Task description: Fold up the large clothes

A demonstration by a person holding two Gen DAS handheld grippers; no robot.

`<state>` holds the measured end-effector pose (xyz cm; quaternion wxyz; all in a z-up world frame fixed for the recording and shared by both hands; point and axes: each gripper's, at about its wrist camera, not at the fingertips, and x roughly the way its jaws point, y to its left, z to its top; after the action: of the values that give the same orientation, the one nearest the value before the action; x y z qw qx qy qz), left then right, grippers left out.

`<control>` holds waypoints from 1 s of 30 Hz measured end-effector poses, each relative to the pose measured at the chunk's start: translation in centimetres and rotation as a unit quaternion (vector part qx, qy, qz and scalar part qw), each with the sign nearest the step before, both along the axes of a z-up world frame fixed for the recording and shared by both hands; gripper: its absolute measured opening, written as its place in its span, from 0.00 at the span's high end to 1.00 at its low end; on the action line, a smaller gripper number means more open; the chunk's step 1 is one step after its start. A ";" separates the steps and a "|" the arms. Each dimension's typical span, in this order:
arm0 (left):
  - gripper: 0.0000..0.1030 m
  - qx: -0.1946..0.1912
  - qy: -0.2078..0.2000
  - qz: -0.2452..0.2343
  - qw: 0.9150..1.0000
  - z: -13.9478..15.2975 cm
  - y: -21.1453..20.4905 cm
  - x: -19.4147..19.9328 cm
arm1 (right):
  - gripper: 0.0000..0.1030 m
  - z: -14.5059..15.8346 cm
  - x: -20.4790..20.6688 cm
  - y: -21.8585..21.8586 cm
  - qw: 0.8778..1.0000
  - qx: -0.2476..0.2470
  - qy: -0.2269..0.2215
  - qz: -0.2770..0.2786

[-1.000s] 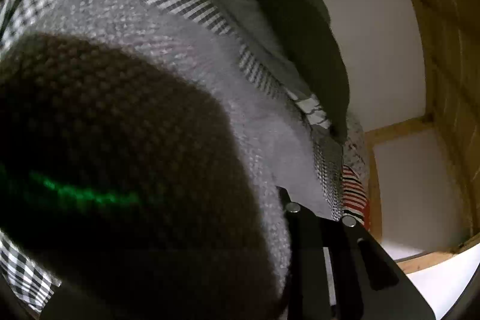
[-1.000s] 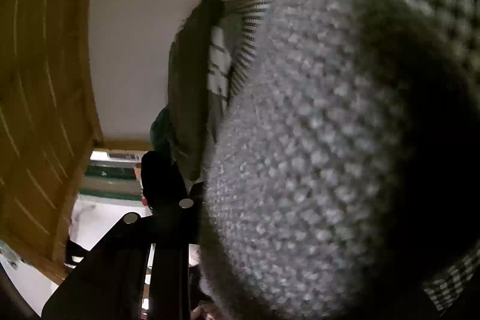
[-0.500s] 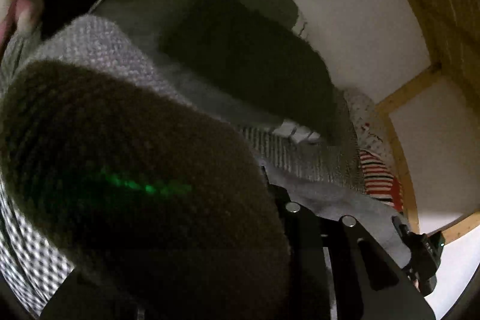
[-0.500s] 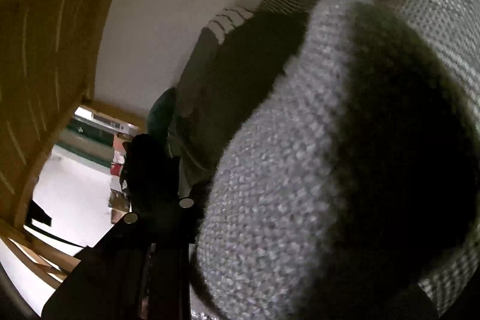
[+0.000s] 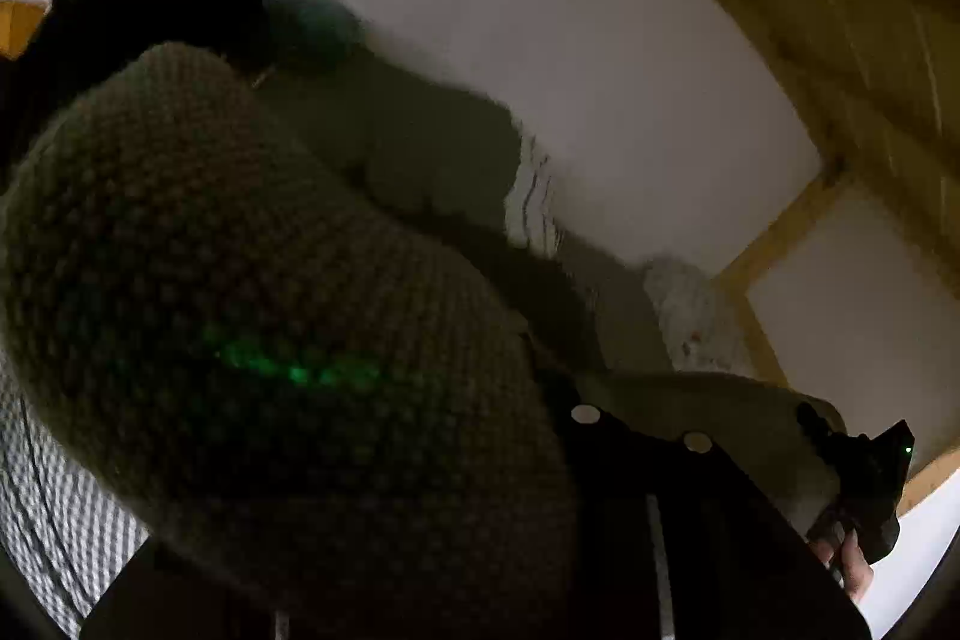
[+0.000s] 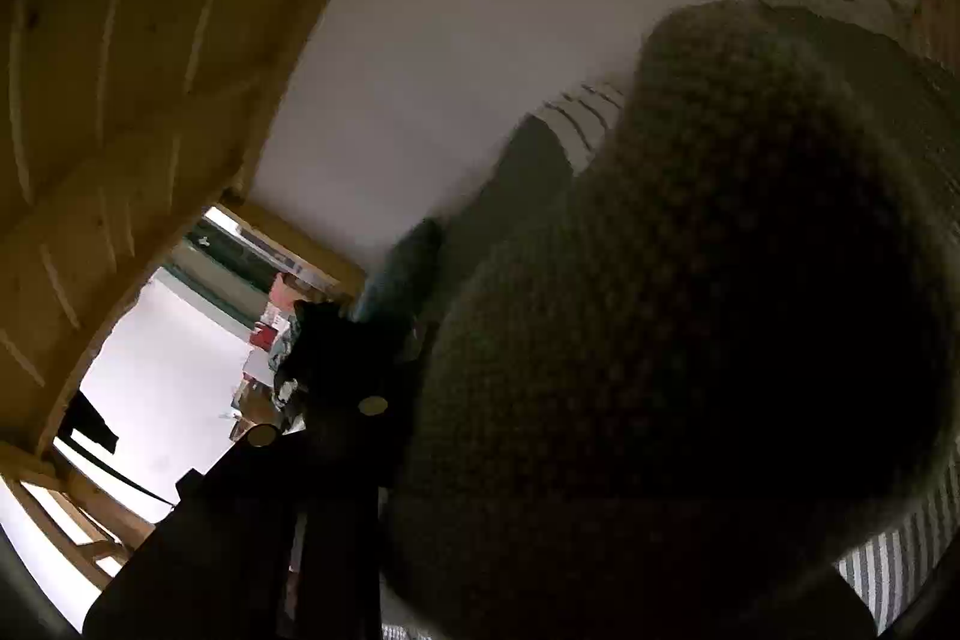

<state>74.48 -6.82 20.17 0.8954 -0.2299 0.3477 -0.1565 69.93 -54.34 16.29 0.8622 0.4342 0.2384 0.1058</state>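
Note:
A grey knit garment (image 5: 252, 280) bulges close to the lens in the left wrist view and hides most of it; a checked part (image 5: 54, 532) hangs at lower left. My left gripper (image 5: 642, 430) is shut on its edge. A taut strip of the cloth (image 5: 720, 391) runs to my right gripper (image 5: 864, 484), held by a hand. In the right wrist view the same knit (image 6: 690, 340) fills the right side, with my right gripper (image 6: 318, 418) shut on it. The left gripper (image 6: 336, 340) shows dark just beyond. Both hold the garment up in the air.
A heap of other clothes lies below: a dark grey piece (image 5: 420, 148), a striped one (image 5: 531, 202) and a pale dotted one (image 5: 690, 304). A white wall (image 5: 570, 40) and a slatted wooden frame (image 6: 120, 70) stand behind. A bright opening (image 6: 168, 358) shows a room beyond.
Both grippers have risen with the garment and rolled. The heap of clothes has sunk lower and further off in both views. More wall and wooden frame show now.

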 end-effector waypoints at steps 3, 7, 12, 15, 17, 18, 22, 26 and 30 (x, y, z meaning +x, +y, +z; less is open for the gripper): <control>0.76 -0.008 -0.018 0.012 1.000 2.6 0.0 3.6 | 0.78 2.7 4.8 -1.5 1.000 0.000 -0.007 0.002; 0.76 -0.001 -0.051 0.031 0.998 5.4 -0.8 9.1 | 0.78 5.1 16.1 1.5 0.999 0.005 -0.032 0.004; 0.75 -0.004 -0.140 0.045 0.989 6.2 -1.2 12.1 | 0.77 6.2 21.3 0.2 0.989 0.007 -0.147 0.021; 0.75 0.001 -0.177 0.048 0.983 1.2 -2.5 12.5 | 0.77 2.2 22.4 -0.9 0.984 0.016 -0.176 0.031; 0.74 0.004 -0.157 0.048 0.986 -4.6 -3.1 13.0 | 0.77 -2.4 24.1 -0.9 0.988 0.021 -0.148 0.036; 0.74 0.006 -0.135 0.050 0.990 -8.1 -3.5 13.3 | 0.77 -5.9 24.7 -1.0 0.992 0.025 -0.118 0.036; 0.72 0.031 -0.012 0.067 0.997 -23.0 -4.7 13.2 | 0.77 -21.1 24.5 -1.5 0.999 0.024 0.019 0.031; 0.66 -0.010 -0.062 0.065 0.996 -25.4 -4.0 10.9 | 0.75 -26.2 23.4 -3.3 0.996 0.090 0.000 0.029; 0.60 -0.040 -0.035 0.059 0.997 -24.6 -3.0 11.3 | 0.71 -24.6 23.9 -3.6 0.996 0.065 0.002 0.055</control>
<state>85.79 -9.87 -4.48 0.9049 -0.2796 0.2953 -0.1253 93.79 -57.92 -8.27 0.8244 0.4761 0.2565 0.1670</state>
